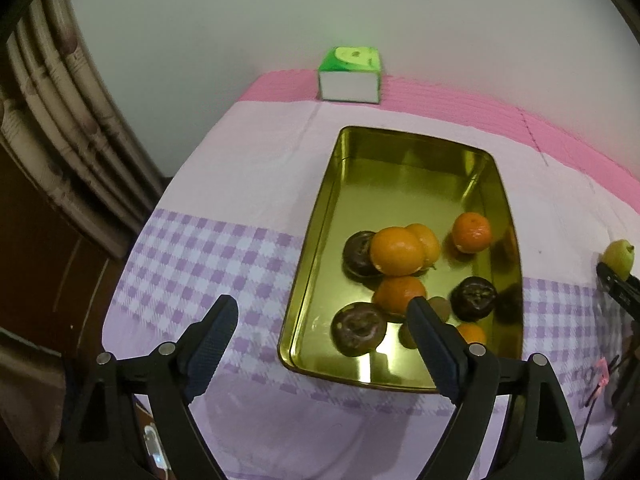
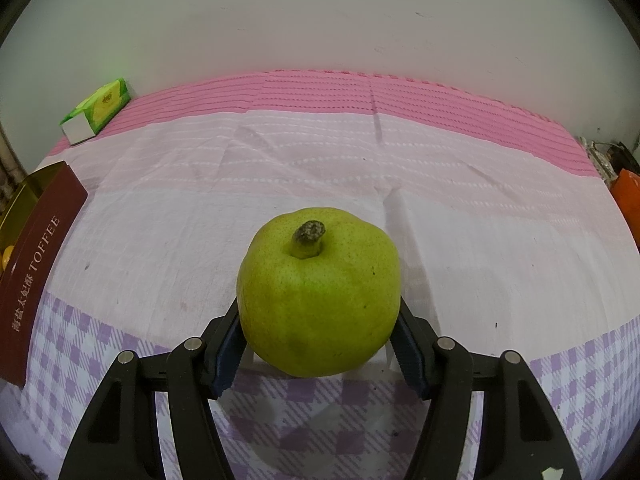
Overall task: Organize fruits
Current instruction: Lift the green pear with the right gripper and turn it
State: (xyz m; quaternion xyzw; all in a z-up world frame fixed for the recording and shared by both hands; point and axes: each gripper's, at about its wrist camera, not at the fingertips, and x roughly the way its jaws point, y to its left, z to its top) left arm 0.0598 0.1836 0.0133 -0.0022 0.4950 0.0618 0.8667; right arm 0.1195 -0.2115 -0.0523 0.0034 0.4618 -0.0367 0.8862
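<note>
A: Check your left gripper (image 1: 320,312). Jaws spread wide, nothing between them; one finger hangs over the checked cloth (image 1: 200,260), the other over the near end of the gold tin (image 1: 316,216).

B: Contents of the tin?

A: Oranges (image 1: 396,250) and dark brown fruits (image 1: 358,328), all bunched at the tin's near end; the far end is bare metal.

B: And the right gripper (image 2: 320,340)?

A: Partly closed, pads pressing both sides of a green pear (image 2: 320,300), stem tilted toward the wall. You hold it to the right of the tin, well apart from it. The tin's outer wall reads TOFFEE.

B: Anything beyond the tin?

A: A green and white box (image 1: 350,76), on the pink band by the wall.
</note>
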